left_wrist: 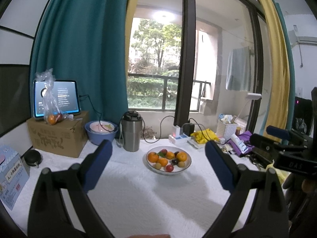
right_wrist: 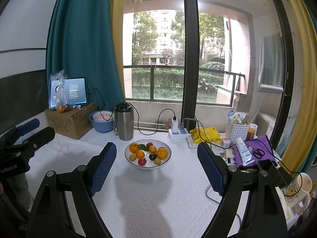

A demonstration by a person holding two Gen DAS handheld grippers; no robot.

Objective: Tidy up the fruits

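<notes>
White quilted cloth covers the worktop (right_wrist: pixel 150 198), and on it, near the middle, stands a white bowl (right_wrist: pixel 148 164) with a dark rim. In the bowl lie the fruits (right_wrist: pixel 148 151): several oranges, two small red ones, a dark plum-like one, some small tan ones and a green leaf.

The left tongs (left_wrist: pixel 158 164) stand wide apart with nothing between them, above the cloth and short of the bowl. The right tongs (right_wrist: pixel 156 165) are likewise spread wide and grip nothing; the bowl shows between their blue pads, a little farther off.

Behind the bowl stands a steel flask (right_wrist: pixel 124 121). To its left a blue basin (right_wrist: pixel 101 122) holds a pink bowl, and beside that a cardboard box (right_wrist: pixel 69 122) carries a lit tablet (right_wrist: pixel 69 91) and a clear plastic bag (right_wrist: pixel 61 97) with an orange and a reddish fruit inside. To the right are a power strip (right_wrist: pixel 178 133), a yellow packet (right_wrist: pixel 206 134), a white basket (right_wrist: pixel 237 130) and a purple cloth (right_wrist: pixel 255 150) with a tube and scissors on it.
</notes>
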